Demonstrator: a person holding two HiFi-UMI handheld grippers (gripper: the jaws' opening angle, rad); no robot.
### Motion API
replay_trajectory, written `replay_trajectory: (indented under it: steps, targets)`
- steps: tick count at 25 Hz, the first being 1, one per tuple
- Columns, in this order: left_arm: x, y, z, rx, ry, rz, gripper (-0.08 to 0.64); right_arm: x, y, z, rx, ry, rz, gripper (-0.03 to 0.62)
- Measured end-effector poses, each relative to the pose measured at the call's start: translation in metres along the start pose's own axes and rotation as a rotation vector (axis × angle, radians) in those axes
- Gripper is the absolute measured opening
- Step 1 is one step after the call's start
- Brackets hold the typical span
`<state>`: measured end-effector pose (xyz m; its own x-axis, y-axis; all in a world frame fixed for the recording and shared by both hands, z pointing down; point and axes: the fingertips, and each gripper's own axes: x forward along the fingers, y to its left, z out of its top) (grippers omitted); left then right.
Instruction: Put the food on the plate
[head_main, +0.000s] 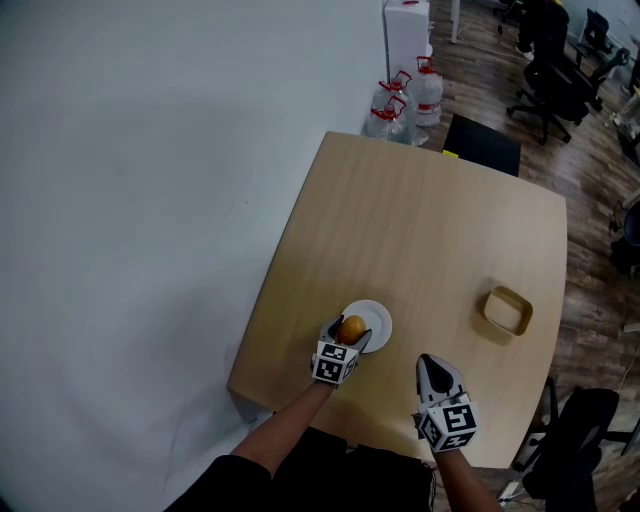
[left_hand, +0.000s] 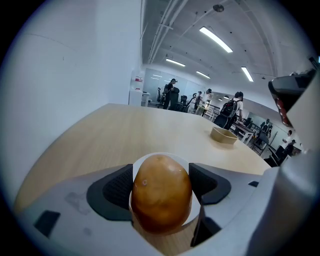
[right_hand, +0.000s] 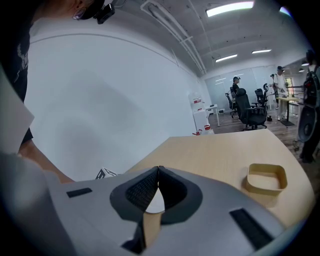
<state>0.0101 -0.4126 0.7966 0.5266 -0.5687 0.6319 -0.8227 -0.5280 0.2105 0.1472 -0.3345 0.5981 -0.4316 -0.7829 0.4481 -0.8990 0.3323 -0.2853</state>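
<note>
The left gripper (head_main: 344, 336) jaws are clamping the golden-brown, egg-shaped food (left_hand: 161, 197) between them, directly over the small round white plate (head_main: 379, 317), so seemingly only release is remaining, while the right gripper (right_hand: 159, 176) jaws are sitting pressed together, empty.

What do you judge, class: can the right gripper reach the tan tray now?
Probably yes: the right gripper, shut and empty, has only bare table between it and the tan tray; the left gripper holds the potato elsewhere.
</note>
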Motion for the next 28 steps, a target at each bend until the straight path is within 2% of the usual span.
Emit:
replay_trajectory:
  steps: [9,16,22,28]
  targets:
    - [0.018,0.003,-0.010,0.050,0.068,0.010,0.322,0.002,0.006,-0.010,0.005,0.027,0.012,0.060]
    - [0.016,0.004,-0.009,0.050,0.094,0.012,0.325,-0.008,0.003,-0.012,0.007,0.031,0.005,0.060]
    - [0.001,0.003,0.005,0.003,0.036,0.013,0.330,-0.022,0.005,-0.006,-0.006,0.002,-0.006,0.060]
    - [-0.040,-0.005,0.020,0.000,-0.053,0.012,0.330,-0.040,0.021,-0.011,-0.029,-0.022,-0.010,0.060]
